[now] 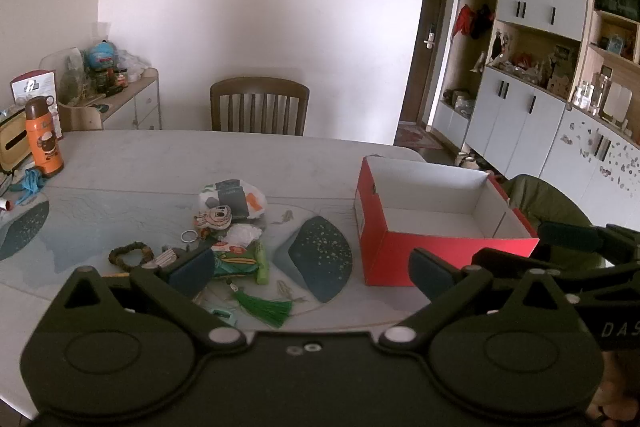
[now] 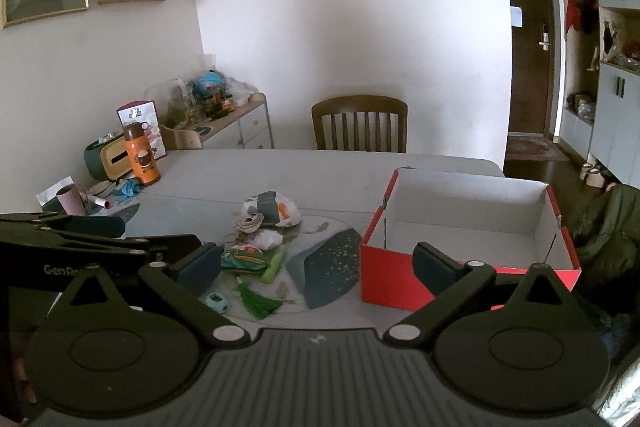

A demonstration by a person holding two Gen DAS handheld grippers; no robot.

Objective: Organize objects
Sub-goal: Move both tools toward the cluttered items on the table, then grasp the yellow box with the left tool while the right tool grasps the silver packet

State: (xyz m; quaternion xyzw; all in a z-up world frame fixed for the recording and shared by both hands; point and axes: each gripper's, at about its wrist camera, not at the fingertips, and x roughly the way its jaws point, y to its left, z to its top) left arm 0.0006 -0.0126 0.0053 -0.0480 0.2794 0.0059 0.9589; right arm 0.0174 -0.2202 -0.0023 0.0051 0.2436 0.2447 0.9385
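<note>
An open red shoe box (image 1: 452,259) (image 2: 396,279) with a bare white inside stands on the table's right half. Left of it lies a pile of small things: a white plastic bag (image 1: 230,201) (image 2: 276,209), a cartoon keychain (image 1: 214,219), a brown bead bracelet (image 1: 130,255), a patterned green pouch (image 1: 236,263) (image 2: 244,259), a light green tube (image 1: 262,263) and a green tassel (image 1: 266,309) (image 2: 260,301). My left gripper (image 1: 312,273) hovers open before the pile, with nothing between its fingers. My right gripper (image 2: 316,267) is open too, between pile and box.
An orange bottle (image 1: 44,139) (image 2: 142,157), a tissue box (image 2: 106,157) and clutter sit at the table's far left. A wooden chair (image 1: 260,105) stands behind the table. A green jacket (image 1: 548,207) hangs right of the box. Cabinets (image 1: 520,115) line the right wall.
</note>
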